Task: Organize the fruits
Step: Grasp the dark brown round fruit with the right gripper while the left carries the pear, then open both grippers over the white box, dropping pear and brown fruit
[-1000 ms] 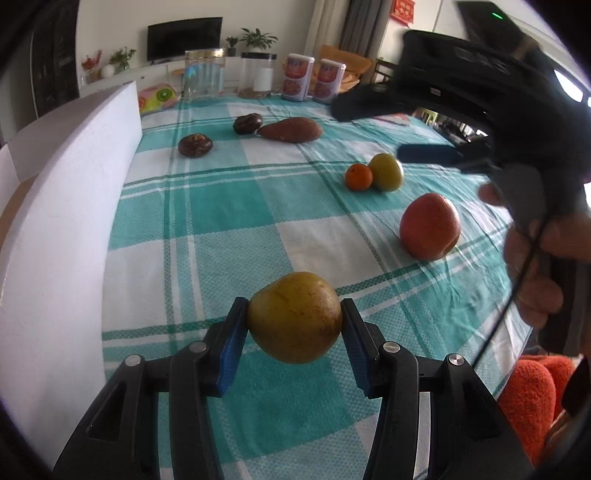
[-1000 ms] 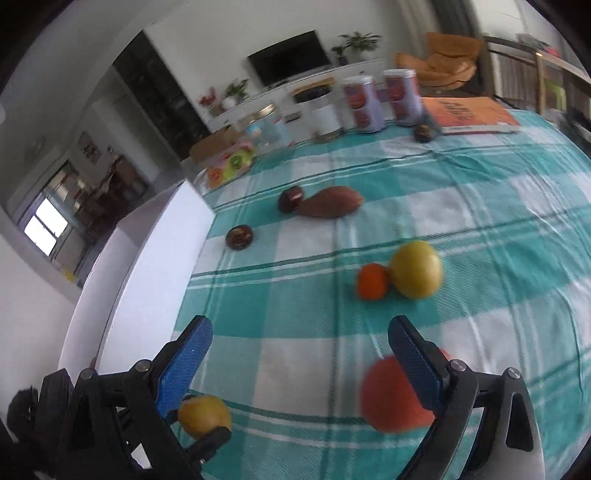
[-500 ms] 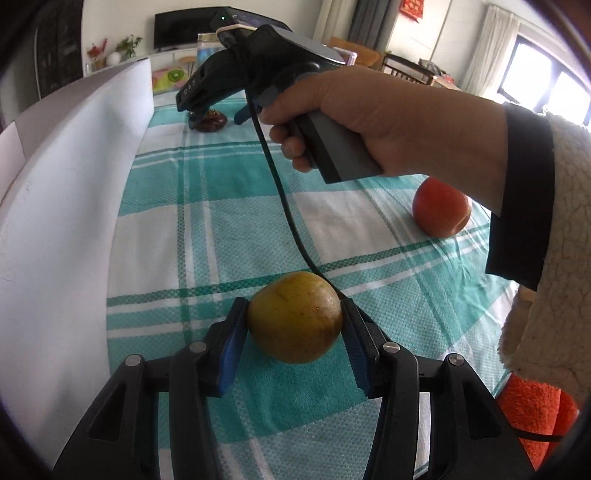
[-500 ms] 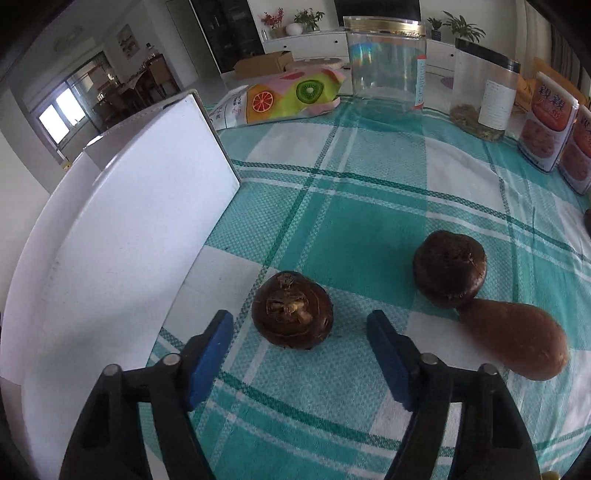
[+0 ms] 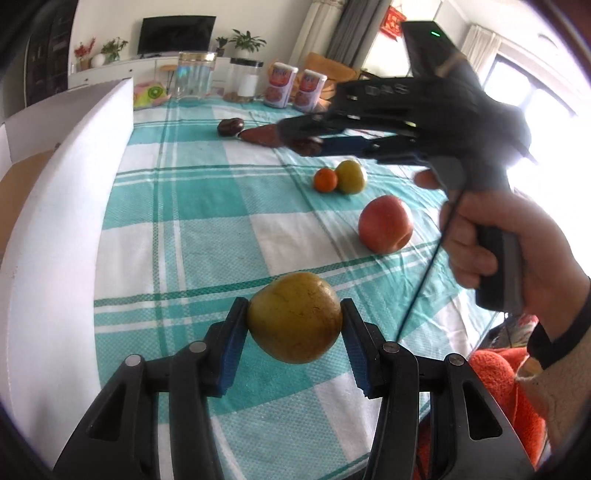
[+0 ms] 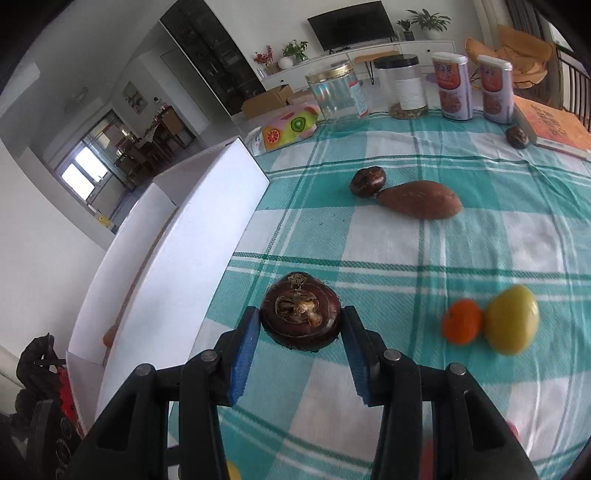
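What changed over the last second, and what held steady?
The right claw went from open over the red fruit to the dark round fruit near the white box; it is closing on it, pads touching. The left claw kept clamping the yellow-brown fruit. The other fruits stayed put.

A home living room: a checked tablecloth (image 6: pixel 424 251) on a dining table, with a television (image 6: pixel 351 24), potted plants (image 6: pixel 428 18) and white sideboard (image 6: pixel 406 50) at the far wall.

Right tool (image 6: pixel 300 332) now around chestnut (image 6: pixel 300 316)
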`<state>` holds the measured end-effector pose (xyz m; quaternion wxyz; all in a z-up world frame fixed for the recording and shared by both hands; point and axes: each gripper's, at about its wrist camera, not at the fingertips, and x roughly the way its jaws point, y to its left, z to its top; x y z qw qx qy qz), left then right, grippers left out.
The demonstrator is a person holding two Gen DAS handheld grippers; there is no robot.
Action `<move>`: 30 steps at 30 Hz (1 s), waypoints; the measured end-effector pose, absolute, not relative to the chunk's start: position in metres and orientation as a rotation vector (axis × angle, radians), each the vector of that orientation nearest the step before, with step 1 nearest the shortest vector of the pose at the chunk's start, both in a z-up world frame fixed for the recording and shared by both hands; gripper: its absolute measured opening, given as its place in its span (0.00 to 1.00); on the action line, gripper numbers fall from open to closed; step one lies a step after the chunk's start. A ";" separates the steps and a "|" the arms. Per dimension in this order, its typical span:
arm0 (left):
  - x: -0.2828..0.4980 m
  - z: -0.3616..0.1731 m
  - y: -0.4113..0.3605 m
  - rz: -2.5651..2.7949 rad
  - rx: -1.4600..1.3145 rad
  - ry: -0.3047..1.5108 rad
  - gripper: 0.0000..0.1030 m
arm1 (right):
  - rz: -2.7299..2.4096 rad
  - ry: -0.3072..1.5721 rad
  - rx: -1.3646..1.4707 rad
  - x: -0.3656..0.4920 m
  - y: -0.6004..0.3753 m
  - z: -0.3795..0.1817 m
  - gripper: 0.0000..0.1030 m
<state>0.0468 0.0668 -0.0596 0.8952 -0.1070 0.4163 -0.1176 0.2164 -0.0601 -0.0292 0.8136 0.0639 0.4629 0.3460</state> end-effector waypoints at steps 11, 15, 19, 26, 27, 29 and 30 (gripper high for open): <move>-0.001 0.007 0.106 -0.281 -0.313 0.785 0.50 | 0.843 0.940 0.181 0.130 -0.059 0.009 0.44; -0.023 0.036 0.160 -0.135 -0.333 0.714 0.50 | 0.974 0.916 0.154 0.104 0.006 0.018 0.44; -0.040 0.043 0.226 0.105 -0.337 0.666 0.50 | 1.082 0.903 0.087 0.079 0.069 0.023 0.44; -0.050 0.006 0.303 0.405 -0.359 0.721 0.50 | 1.195 0.953 -0.032 0.046 0.144 0.006 0.44; -0.050 -0.001 0.306 0.415 -0.365 0.737 0.50 | 1.195 0.957 -0.055 0.043 0.151 0.002 0.44; -0.048 -0.011 0.308 0.429 -0.374 0.763 0.50 | 1.193 0.967 -0.098 0.039 0.162 -0.006 0.44; -0.046 -0.015 0.308 0.437 -0.376 0.771 0.51 | 1.190 0.971 -0.112 0.036 0.167 -0.009 0.45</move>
